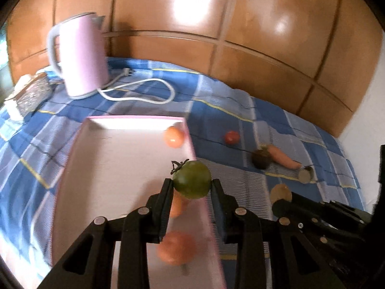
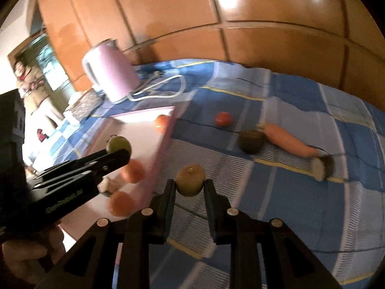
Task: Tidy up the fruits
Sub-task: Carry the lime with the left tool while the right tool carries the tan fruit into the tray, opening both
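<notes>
A: Left to right, quick. What's far left?

B: Pink kettle point(image 1: 80, 55) with its white cord point(image 1: 142, 94) on the blue cloth point(image 1: 216, 101). Then the pink tray point(image 1: 72, 159), oranges inside: one point(image 1: 173, 136) at the far corner, two nearer you, blurred.

A: Your left gripper point(image 1: 192, 184)?

B: You're pinching a green tomato point(image 1: 192, 179) over the tray's right edge, off the surface.

A: Right of the tray?

B: Red tomato point(image 2: 223, 119), dark round fruit point(image 2: 251, 141) touching a carrot point(image 2: 290, 143), and a cut piece point(image 2: 322, 167) beyond its tip, all on the cloth.

A: Your right gripper point(image 2: 190, 184)?

B: You've clamped a brown kiwi point(image 2: 190, 183), just beside the tray.
</notes>
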Demonstrator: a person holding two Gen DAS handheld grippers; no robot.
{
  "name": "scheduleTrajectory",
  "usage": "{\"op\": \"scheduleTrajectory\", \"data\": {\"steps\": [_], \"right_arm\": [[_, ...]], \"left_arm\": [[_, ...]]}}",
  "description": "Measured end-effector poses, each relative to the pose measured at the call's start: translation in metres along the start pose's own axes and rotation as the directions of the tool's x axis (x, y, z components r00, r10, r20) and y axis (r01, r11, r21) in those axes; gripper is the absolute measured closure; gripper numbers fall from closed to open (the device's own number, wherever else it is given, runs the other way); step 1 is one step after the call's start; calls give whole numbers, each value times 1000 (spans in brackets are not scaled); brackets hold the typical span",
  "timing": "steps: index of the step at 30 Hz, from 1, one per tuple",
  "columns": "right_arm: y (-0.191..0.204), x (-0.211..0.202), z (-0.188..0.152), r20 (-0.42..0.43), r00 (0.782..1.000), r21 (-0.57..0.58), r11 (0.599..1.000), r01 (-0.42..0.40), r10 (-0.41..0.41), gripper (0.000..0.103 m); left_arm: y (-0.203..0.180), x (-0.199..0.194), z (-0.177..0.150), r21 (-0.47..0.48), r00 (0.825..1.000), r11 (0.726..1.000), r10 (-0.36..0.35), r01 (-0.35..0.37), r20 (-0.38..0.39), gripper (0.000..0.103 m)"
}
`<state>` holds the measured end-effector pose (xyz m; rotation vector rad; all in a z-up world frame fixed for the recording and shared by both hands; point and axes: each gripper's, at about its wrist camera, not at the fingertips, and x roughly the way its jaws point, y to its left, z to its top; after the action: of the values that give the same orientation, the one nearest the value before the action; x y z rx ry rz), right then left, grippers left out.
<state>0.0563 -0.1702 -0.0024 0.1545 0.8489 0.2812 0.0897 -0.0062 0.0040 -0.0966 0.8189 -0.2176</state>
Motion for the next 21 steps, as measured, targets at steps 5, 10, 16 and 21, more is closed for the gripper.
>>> {"op": "scheduleTrajectory", "data": {"steps": [5,10,16,21], "right_arm": [[35,9,4,-14,999,-71,996,-45,44,79],[61,19,10,-31,997,-109,991,-77,74,79],[79,29,15,-56,992,-105,988,-114,109,79],[90,38,16,-98,979,-90,978,-187,178,69]], "left_arm": [[29,-5,-1,-33,999,998,46,-46,5,71],[56,-4,-1,-63,997,995,81,-81,-1,71],[79,0,1,-94,994,990,106,-107,-18,70],[89,-5,-2,-138,992,983,123,-123,-6,55]]}}
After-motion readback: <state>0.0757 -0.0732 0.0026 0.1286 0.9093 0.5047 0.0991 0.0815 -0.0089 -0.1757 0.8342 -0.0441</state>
